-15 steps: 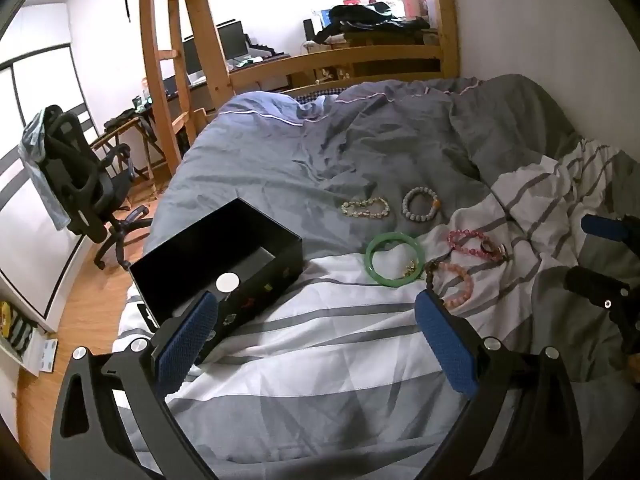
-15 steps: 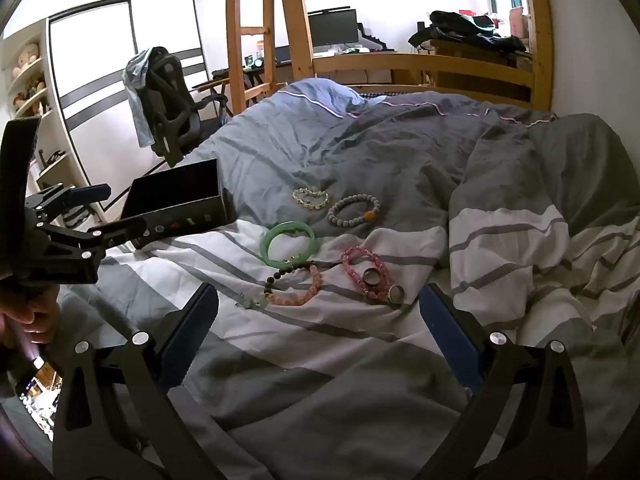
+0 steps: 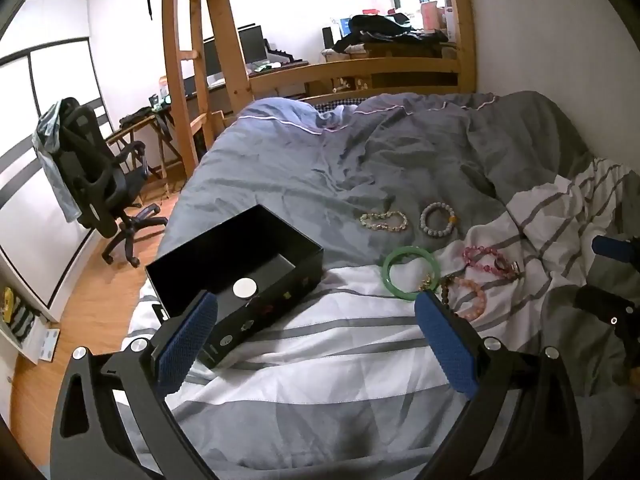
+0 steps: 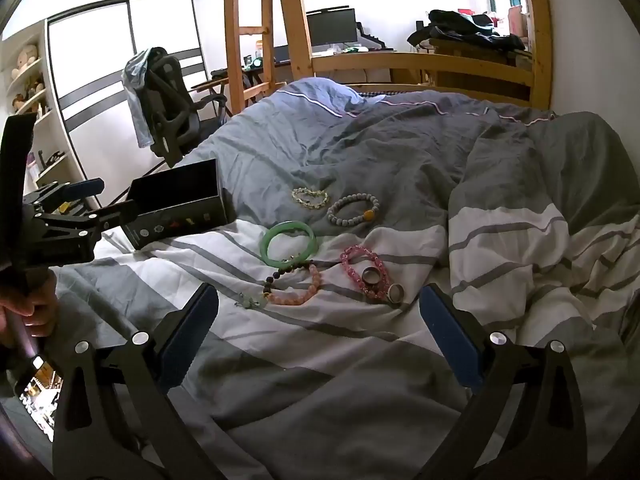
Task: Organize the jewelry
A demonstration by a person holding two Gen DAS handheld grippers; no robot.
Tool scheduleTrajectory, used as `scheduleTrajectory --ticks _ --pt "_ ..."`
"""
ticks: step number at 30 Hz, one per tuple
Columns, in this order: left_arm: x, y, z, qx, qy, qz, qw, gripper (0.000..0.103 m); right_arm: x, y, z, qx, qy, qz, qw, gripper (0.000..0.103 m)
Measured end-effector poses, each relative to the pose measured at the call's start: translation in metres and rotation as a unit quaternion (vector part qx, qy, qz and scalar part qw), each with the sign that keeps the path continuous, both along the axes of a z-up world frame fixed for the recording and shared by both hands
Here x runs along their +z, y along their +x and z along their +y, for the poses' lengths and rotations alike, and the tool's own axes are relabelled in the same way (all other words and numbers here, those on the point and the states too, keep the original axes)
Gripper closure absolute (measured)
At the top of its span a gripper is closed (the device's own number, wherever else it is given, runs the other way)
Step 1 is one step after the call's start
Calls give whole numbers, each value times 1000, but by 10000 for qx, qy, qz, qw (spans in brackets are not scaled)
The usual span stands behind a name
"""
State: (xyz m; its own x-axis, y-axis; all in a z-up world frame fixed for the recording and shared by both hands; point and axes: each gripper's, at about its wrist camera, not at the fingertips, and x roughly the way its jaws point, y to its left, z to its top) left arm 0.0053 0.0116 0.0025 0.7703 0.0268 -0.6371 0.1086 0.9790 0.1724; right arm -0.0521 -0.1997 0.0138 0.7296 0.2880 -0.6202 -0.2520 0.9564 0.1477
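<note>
An open black box sits on the bed at the left. Several bracelets lie to its right: a green bangle, a yellowish bead bracelet, a grey bead bracelet, a pink crystal bracelet with two rings, and a peach and dark bead bracelet. My left gripper is open and empty, near the box's front corner. My right gripper is open and empty, just short of the bracelets.
The bed has a rumpled grey and white striped duvet. A wooden bunk frame and ladder stand behind. An office chair and a desk with monitors stand on the wood floor at the left. A wall runs along the right.
Both grippers have shifted only slightly; the views look almost the same. Nothing on the bed has moved.
</note>
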Motion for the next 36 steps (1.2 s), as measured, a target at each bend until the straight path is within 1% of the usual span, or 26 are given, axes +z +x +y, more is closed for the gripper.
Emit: scheduleTrajectory --ticks 6,14,36 --pt "-3 1 -3 12 122 57 9999 6 0 0 0 5 4 6 10000 4" --pt "-4 1 -2 42 169 124 9998 6 0 0 0 7 -3 9 10000 4" --pt "-6 2 -2 34 164 132 9998 6 0 0 1 5 -13 25 10000 4"
